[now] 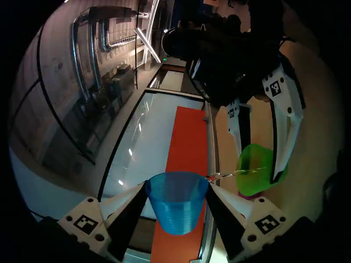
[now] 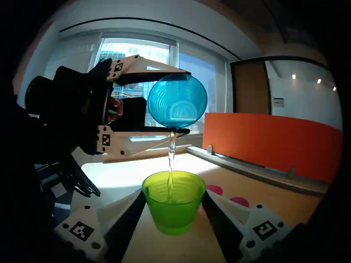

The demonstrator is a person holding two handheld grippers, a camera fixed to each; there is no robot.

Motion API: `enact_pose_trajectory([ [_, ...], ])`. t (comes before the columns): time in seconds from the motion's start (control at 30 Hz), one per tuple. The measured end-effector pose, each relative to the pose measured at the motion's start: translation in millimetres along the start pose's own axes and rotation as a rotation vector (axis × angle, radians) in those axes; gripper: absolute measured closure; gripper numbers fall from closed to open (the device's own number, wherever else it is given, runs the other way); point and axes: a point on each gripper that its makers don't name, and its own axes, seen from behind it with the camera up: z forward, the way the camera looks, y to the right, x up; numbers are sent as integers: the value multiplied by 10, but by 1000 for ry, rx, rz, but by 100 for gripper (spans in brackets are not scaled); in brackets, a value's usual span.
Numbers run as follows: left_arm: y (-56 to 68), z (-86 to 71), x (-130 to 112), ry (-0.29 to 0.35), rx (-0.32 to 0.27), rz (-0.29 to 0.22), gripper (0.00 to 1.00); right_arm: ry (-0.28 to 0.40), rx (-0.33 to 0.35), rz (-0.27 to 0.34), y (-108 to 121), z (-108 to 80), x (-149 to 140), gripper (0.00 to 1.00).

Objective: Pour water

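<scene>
In the left gripper view my left gripper is shut on a blue ribbed cup, tipped on its side. A thin stream of water runs from its rim into a green cup held between the white fingers of my right gripper. In the right gripper view my right gripper is shut on the upright green cup. Above it the blue cup lies tilted with its mouth toward the camera, clamped by the left gripper, and the water falls straight down into the green cup.
A light wooden table lies under the cups, with two pink round things on it. An orange partition runs along the table's far side. Windows stand behind the left gripper, and a hand holds it.
</scene>
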Motion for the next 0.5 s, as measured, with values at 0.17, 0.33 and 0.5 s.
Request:
enact_pose_trajectory([
  [0.17,-17,14,-2,-1,2,21,12,0,-1,1,13,-7,-5,11],
  [0.33,-42,23,2,-2,4,46,12,3,-2,3,22,-14,1,11],
  [0.5,-49,36,8,-5,5,71,12,4,-3,4,24,-19,2,11],
])
